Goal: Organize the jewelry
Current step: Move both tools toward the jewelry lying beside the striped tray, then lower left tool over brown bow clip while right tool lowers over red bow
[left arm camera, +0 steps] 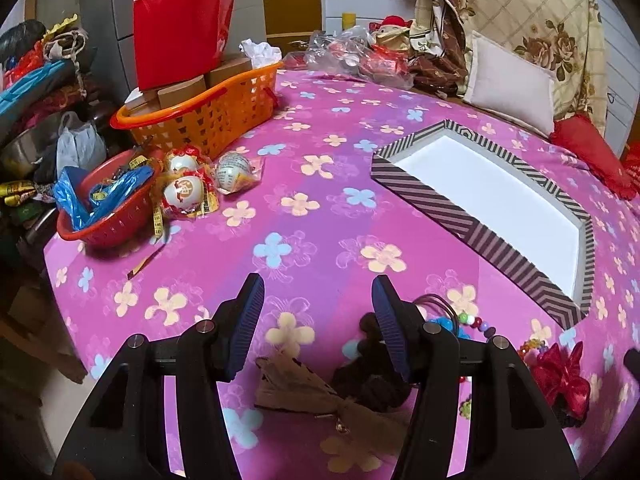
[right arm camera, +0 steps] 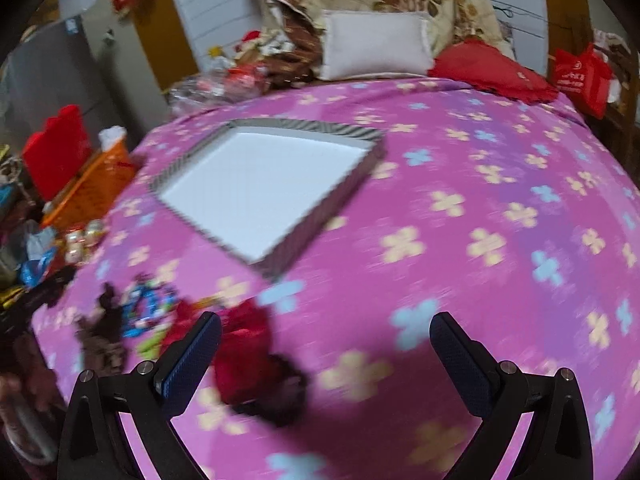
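Work surface: pink floral bedspread (left arm camera: 312, 184). Left gripper (left arm camera: 318, 312): jaws spread wide, nothing between the blue pads (left arm camera: 250, 320), positioned above the near edge of the bedspread. Right gripper (right arm camera: 326, 354): jaws likewise spread wide, nothing clamped; right wrist view smeared by motion blur, fine detail not readable. Receiving container: shallow striped tray (left arm camera: 424, 196) with a white floor, resting flat on the bedspread, beyond and to the right of the left gripper; seen in the right wrist view (right arm camera: 316, 216) ahead and slightly left of the right gripper. Tray floor bare in both views. Jewelry pile: clustered on the bedspread at the near edge, outside the tray. Contents as seen from the left wrist: dark brown scrunchie (left arm camera: 370, 380) lying partly behind the right-hand finger, tan fabric bow (left arm camera: 296, 384) just beside it between the fingers, colored bead bracelet (left arm camera: 474, 322) and thin wire bangles (left arm camera: 436, 300) just past the right-hand finger, red ribbon bow (left arm camera: 562, 374) further right. In the right wrist view, red ribbon bow (right arm camera: 244, 344) just beside the left-hand finger, with a blue bead ring (right arm camera: 146, 306) to its left; contact between finger and bow not determinable. Far left edge of the bedspread: orange basket (left arm camera: 208, 108) holding cardboard boxes and a red carton (left arm camera: 180, 28), plus a red bowl (left arm camera: 108, 208) with blue wrappers. White pillow (left arm camera: 510, 86) at the far side.
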Demonstrator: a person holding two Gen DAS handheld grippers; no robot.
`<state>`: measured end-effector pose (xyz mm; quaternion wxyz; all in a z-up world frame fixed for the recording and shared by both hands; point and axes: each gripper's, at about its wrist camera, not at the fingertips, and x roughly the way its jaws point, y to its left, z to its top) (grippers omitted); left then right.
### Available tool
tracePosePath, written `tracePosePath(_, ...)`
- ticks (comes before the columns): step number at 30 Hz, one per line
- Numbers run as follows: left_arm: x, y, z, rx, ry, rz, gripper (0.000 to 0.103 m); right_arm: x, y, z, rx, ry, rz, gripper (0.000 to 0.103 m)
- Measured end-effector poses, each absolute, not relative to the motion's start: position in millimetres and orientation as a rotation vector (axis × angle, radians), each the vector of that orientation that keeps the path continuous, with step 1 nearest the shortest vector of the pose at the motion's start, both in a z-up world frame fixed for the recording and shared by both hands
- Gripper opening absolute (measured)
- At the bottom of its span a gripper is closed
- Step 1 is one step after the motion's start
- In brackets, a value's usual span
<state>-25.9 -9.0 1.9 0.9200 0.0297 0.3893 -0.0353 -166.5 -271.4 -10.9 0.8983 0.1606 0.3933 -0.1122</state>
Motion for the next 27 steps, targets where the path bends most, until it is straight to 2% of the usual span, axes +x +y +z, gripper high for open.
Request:
tracePosePath(7, -33.5, -14.2, -4.0, 0.071, 0.809, -0.098, 0.056, -165.1, -238.4, -12.1, 0.248, 0.765, -0.173, 0.103)
tracePosePath(27, -37.3, -25.4, -14.0, 0.094, 0.819, -0.117, 0.056, -158.7, -238.4, -21.9, 0.191, 0.789, -0.212, 0.103)
